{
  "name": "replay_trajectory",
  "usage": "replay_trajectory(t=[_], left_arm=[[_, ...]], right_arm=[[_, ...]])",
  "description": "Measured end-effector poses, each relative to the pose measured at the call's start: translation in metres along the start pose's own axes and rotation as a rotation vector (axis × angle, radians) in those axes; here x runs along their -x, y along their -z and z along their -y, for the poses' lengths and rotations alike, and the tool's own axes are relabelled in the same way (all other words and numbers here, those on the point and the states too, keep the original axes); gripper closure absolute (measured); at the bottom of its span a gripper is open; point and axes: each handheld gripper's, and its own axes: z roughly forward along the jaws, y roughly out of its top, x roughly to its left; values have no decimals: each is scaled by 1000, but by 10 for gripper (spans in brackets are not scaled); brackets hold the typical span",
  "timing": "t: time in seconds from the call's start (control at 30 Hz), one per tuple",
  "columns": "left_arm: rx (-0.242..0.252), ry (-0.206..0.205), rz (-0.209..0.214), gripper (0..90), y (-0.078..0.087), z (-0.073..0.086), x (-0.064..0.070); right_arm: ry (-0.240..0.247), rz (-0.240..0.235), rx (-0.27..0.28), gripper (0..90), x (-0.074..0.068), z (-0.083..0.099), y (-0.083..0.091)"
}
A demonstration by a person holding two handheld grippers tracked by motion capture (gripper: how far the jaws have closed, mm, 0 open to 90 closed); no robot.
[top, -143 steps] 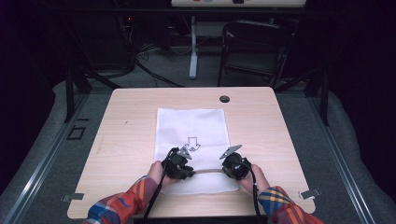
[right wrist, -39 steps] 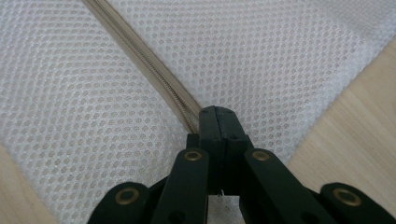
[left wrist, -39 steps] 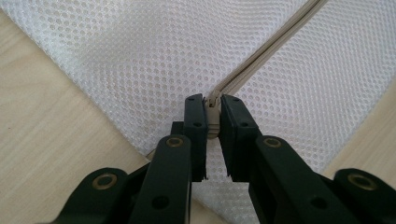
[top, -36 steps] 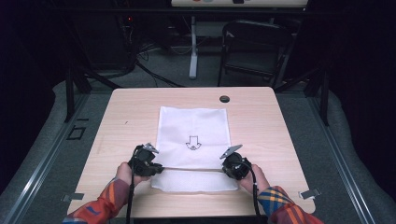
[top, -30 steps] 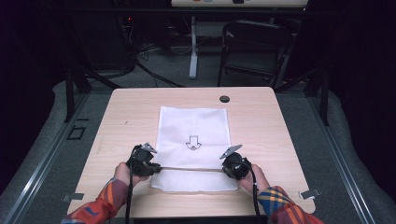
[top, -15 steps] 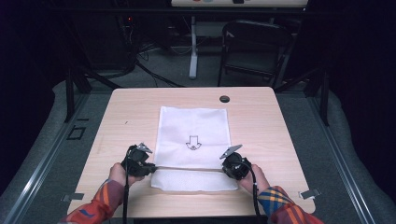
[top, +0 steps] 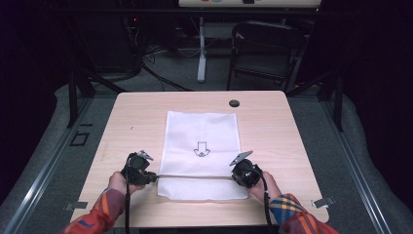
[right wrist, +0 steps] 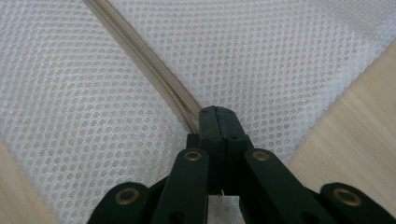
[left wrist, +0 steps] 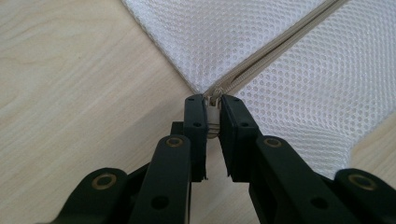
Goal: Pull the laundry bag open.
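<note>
A white mesh bag (top: 202, 153) lies mid-table (top: 292, 126). At its left edge the left gripper (left wrist: 212, 105) pinches the zipper pull (left wrist: 213, 114); the right gripper (right wrist: 215, 112) clamps the zipper (right wrist: 140, 51) — jaws closed. Beyond the bag, a chair (top: 265, 51) stands in the dark room.

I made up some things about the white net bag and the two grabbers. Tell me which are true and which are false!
1. The left gripper pinches the zipper pull at the edge of the white mesh bag. True.
2. The right gripper is wide open above the bag. False: its jaws are shut on the zipper.
3. A black arrow is printed on the bag. True.
4. The bag hangs off the table. False: it lies flat on it.
5. The arrow points away from the person. False: toward them.
</note>
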Motion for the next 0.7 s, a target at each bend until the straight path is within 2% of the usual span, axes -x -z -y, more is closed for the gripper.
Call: replay_trajectory(t=[0.17,0.3,0.37,0.43,0.5,0.67,0.7], left_arm=[[5,16,18,797,-1,1,-2],[26,23,45,662,3,0,-1],[32,21,41,557,4,-3,1],[42,16,33,470,6,-6,2],[59,24,33,396,8,-6,3],[108,48,26,228,18,-5,-2],[119,57,19,201,20,-4,-3]], right_arm=[[26,16,2,900,-2,0,0],[64,17,2,885,-3,0,1],[64,17,32,758,-4,2,2],[88,35,33,650,-5,1,7],[76,45,58,569,-5,1,10],[57,39,74,277,-2,1,25],[46,42,73,241,-2,1,29]])
